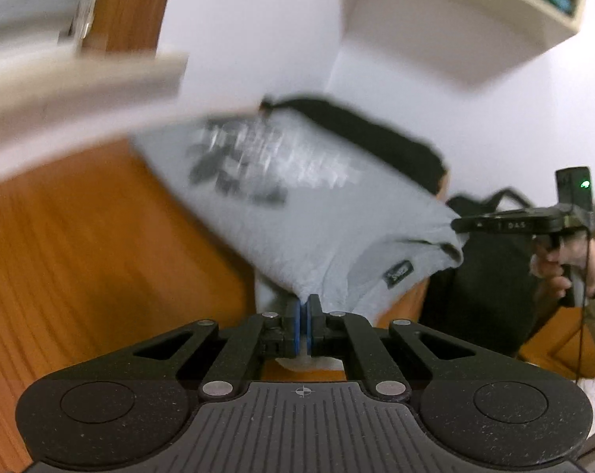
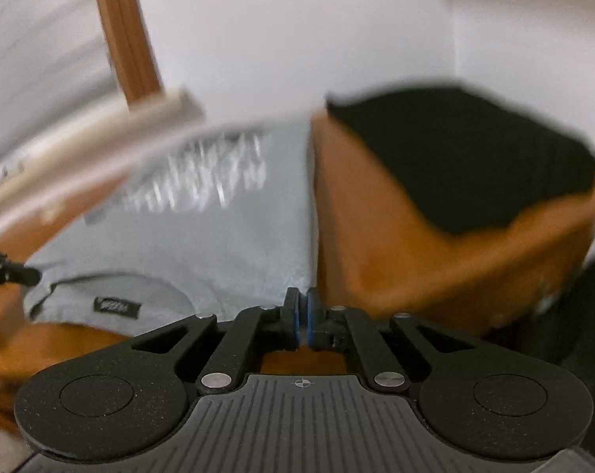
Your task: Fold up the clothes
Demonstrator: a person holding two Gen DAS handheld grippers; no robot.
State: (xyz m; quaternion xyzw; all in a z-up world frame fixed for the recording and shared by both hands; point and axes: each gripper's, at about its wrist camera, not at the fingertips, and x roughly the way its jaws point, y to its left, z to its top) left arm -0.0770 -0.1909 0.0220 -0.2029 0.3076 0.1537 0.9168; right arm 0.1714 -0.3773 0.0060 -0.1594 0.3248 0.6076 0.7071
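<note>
A light grey T-shirt (image 1: pixel 297 205) with a dark and white chest print hangs stretched in the air over the wooden table (image 1: pixel 80 236), neck label toward me. My left gripper (image 1: pixel 304 303) is shut on its shoulder edge. In the left wrist view the right gripper (image 1: pixel 459 224) pinches the other shoulder, held by a person's hand (image 1: pixel 561 272). From the right wrist, the grey T-shirt (image 2: pixel 234 236) spreads to the left, and my right gripper (image 2: pixel 302 299) is shut on its edge. The left gripper's fingertips (image 2: pixel 21 274) show at the far left edge.
A black garment (image 1: pixel 380 142) lies on the table's far side by the white wall, seen too as the black garment (image 2: pixel 471 157) on the table (image 2: pixel 376 236). A pale shelf board (image 1: pixel 80 90) juts in from the left. A wall shelf (image 1: pixel 475 27) hangs overhead.
</note>
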